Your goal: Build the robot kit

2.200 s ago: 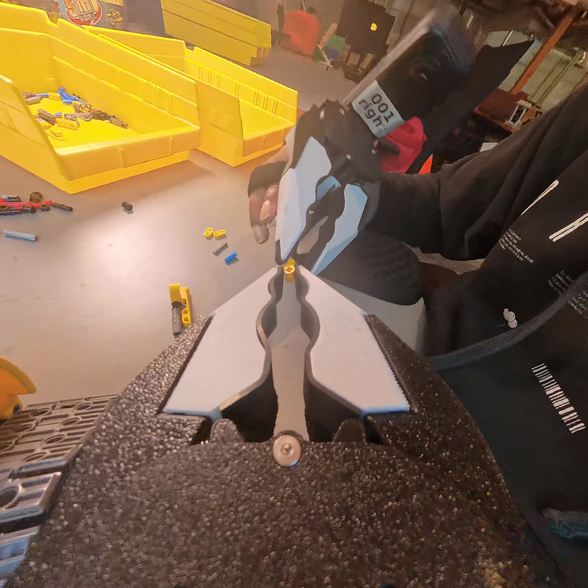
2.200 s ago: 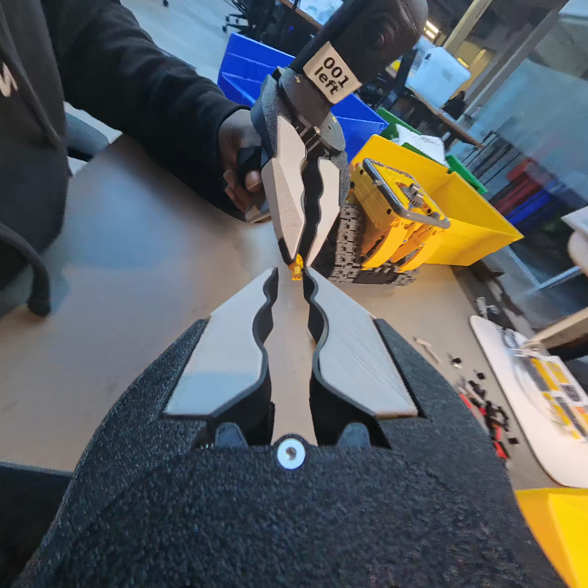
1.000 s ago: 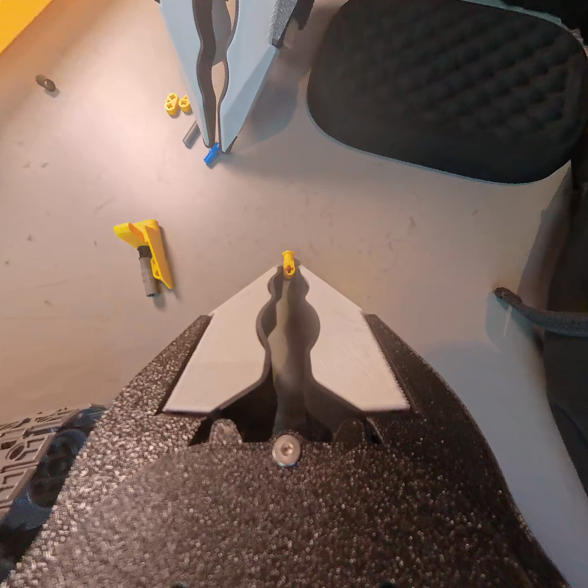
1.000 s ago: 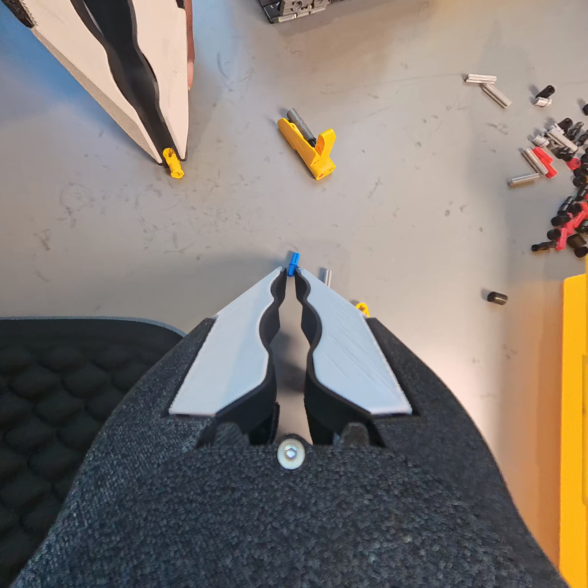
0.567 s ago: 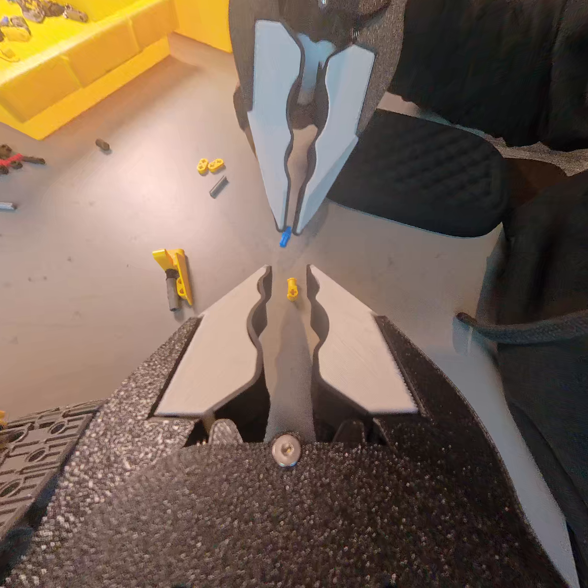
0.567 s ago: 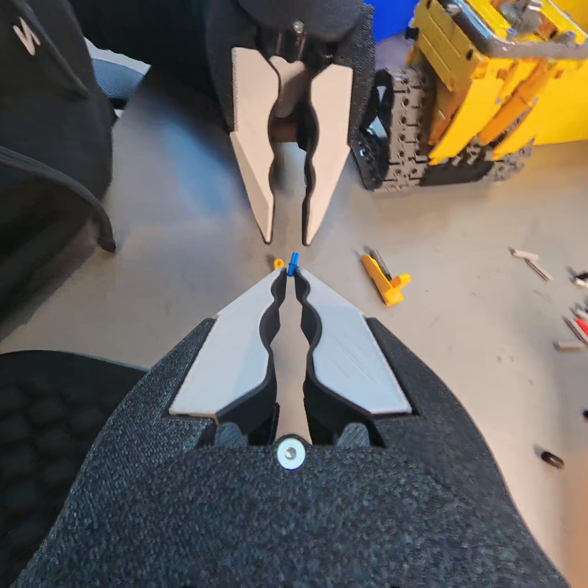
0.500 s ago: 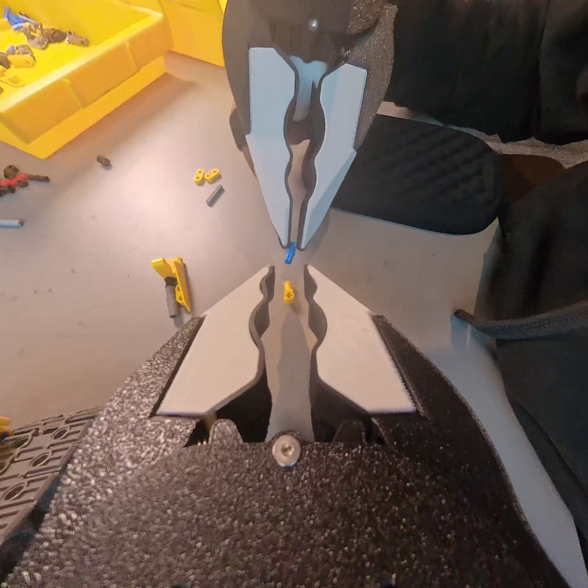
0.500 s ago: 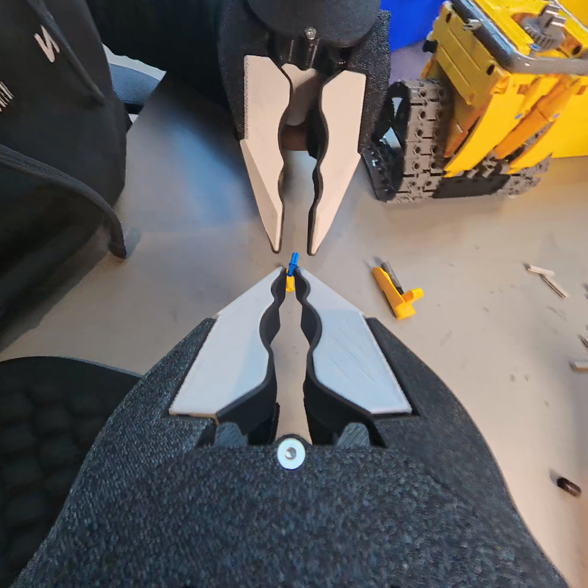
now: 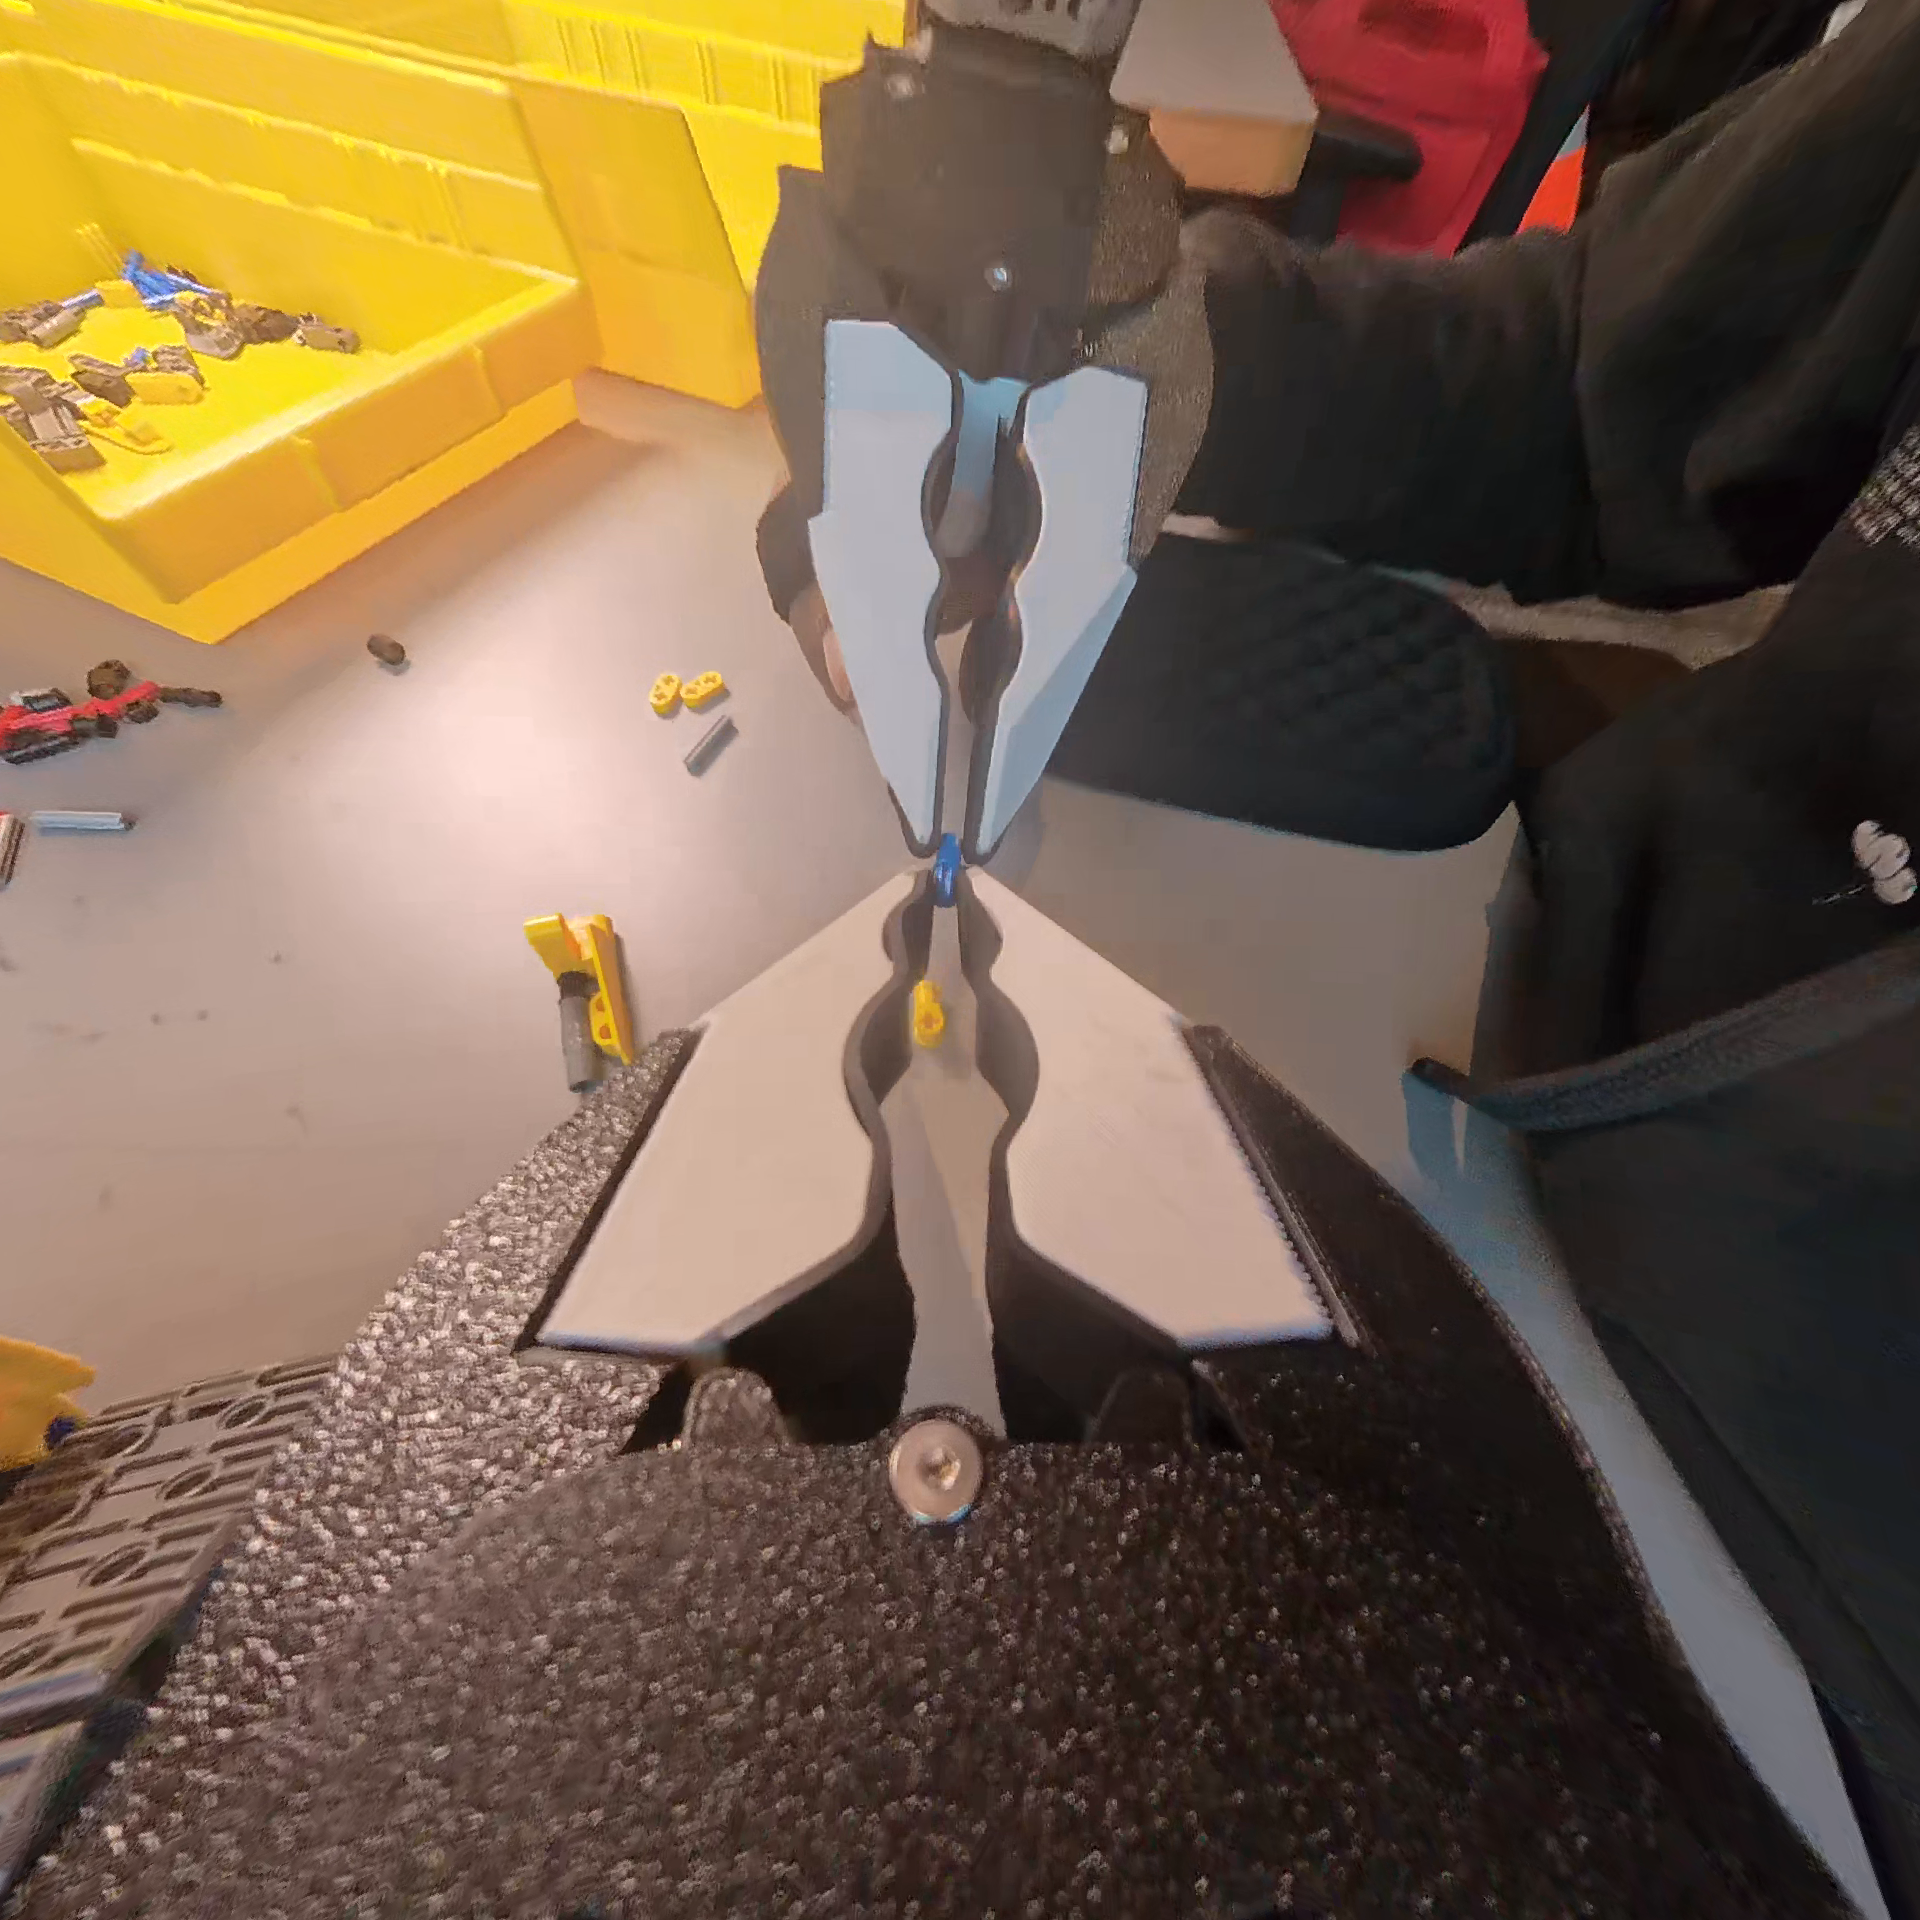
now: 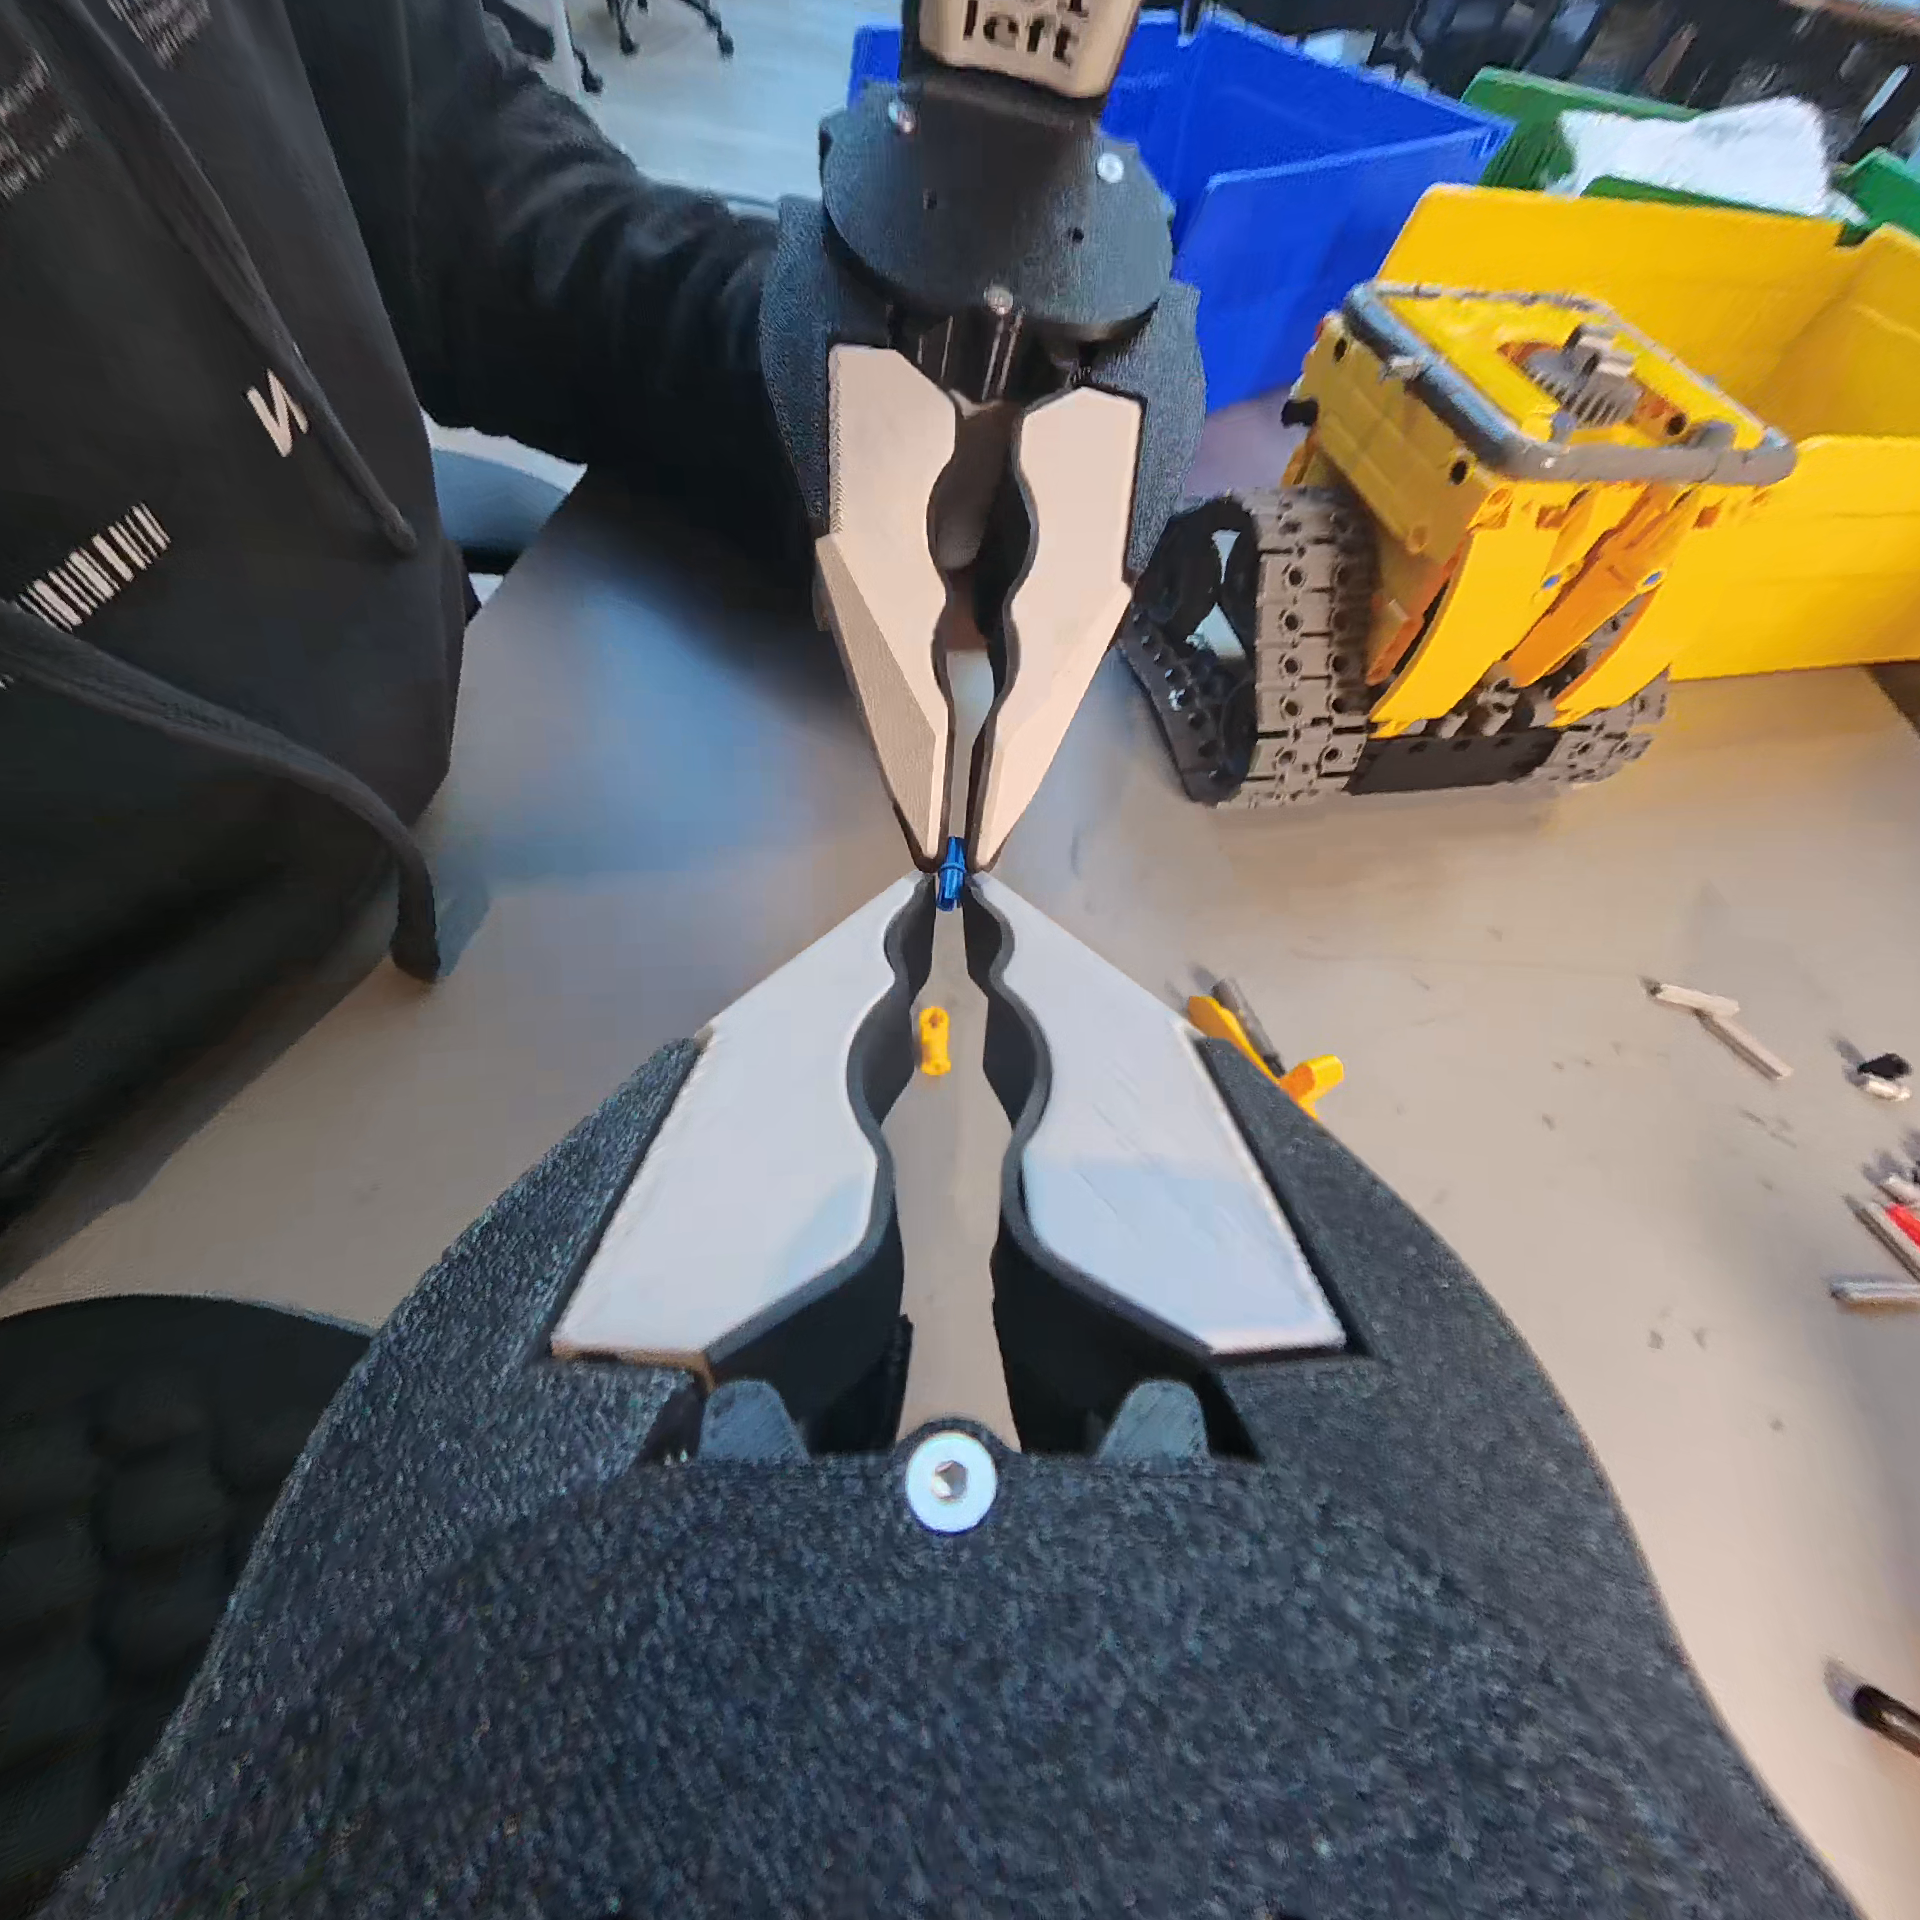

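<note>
Half a second ago the left gripper [image 9: 943, 896] stood open around a small yellow plastic connector peg [image 9: 928, 1012] lying on the grey tabletop [image 9: 312, 935]. Now its fingers have closed tip to tip with the right gripper [image 10: 943, 896], and both pinch the same small blue plastic pin [image 9: 944, 876] at the centre of each frame. The yellow peg lies loose on the table below, seen through the gap between the fingers.

Open tabletop spreads at left of the left wrist view, broken by a yellow bracket with a grey axle [image 9: 584, 995], two yellow links [image 9: 687, 690] and a dark pin [image 9: 711, 744]. A yellow plastic bin [image 9: 312, 457] walls the upper left. A black quilted pad [image 9: 1299, 707] and a person's black sleeve [image 9: 1455, 395] crowd the right.

In the right wrist view, a yellow tracked toy vehicle [image 10: 1455, 582] stands at upper right.

The blue pin is short, ridged, held off the table.
</note>
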The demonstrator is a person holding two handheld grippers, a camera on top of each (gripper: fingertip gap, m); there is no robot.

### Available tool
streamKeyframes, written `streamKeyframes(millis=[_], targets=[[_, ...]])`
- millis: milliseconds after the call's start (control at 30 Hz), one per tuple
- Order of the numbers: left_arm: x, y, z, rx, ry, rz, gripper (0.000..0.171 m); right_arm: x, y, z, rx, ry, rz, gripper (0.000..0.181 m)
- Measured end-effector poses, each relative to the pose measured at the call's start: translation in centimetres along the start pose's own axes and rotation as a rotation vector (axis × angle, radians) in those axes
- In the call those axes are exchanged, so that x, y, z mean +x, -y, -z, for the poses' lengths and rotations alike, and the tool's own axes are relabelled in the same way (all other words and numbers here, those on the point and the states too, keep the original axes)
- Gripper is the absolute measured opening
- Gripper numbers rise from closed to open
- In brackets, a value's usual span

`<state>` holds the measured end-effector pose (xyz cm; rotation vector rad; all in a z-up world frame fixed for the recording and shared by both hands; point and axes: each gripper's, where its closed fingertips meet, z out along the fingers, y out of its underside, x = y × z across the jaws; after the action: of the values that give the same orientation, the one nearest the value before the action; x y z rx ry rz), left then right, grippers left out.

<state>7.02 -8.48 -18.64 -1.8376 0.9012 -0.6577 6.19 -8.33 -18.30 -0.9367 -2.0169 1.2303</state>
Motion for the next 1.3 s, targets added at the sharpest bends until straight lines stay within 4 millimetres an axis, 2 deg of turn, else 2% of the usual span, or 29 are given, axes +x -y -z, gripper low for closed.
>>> streamKeyframes(millis=[333, 633, 867, 1033, 1133, 1233, 1300], targets=[[0.3, 2.1, 1.3, 0.148, -0.098, 0.123, 0.003, 0.0, 2.3, 0.6, 0.129, -0.013, -0.003, 0.005], [0.6, 2.9, 2.0, 0.213, -0.173, 0.211, 0.003, 0.0, 3.3, 0.7, 0.180, -0.022, 0.002, 0.005], [0.5, 2.8, 1.8, 0.206, -0.178, 0.228, 0.003, 0.1, 3.1, 0.5, 0.177, -0.022, -0.014, 0.005], [-0.3, 1.2, 0.8, 0.092, -0.068, 0.167, 0.009, 0.7, 1.8, 0.9, 0.100, -0.029, -0.022, 0.005], [-0.4, -1.1, -0.6, -0.087, -0.027, 0.119, 0.019, 2.2, 1.2, 2.4, 0.084, -0.084, -0.038, 0.005], [-0.9, -4.3, -1.7, -0.330, 0.042, 0.005, 0.024, 4.2, -0.3, 3.6, 0.040, -0.166, -0.061, 0.005], [-1.1, -5.3, -2.1, -0.409, 0.065, -0.046, 0.023, 4.3, -1.1, 3.8, 0.015, -0.163, -0.078, 0.005]])
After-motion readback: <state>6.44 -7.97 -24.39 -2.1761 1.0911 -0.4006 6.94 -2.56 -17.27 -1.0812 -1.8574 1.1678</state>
